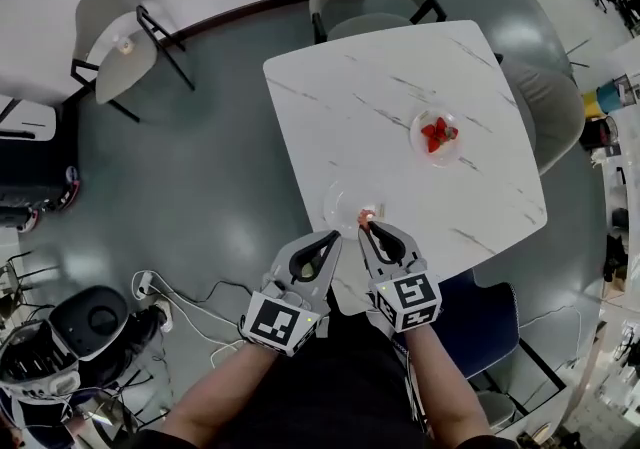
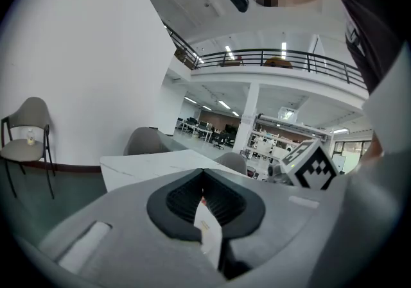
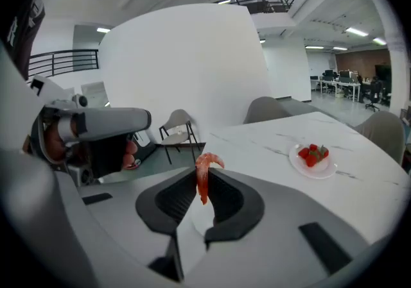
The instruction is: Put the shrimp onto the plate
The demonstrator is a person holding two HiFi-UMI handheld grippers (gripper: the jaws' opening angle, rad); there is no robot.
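while the right tool points at the white marbled bench, its jaws are clamped on a shrimp. the orange body sits pinched between the dark pads and the curled end sticks up past the tips. in the head view the shrimp is at the near rim of a clear plate by the bench's near edge; can't tell if it touches the plate. the left tool is just beside the right one, off the bench edge, jaws closed together with nothing gripped. farther across the bench, well apart from the clear plate, is a small white plate with strawberries on it. a grey chair stands on the floor at left.
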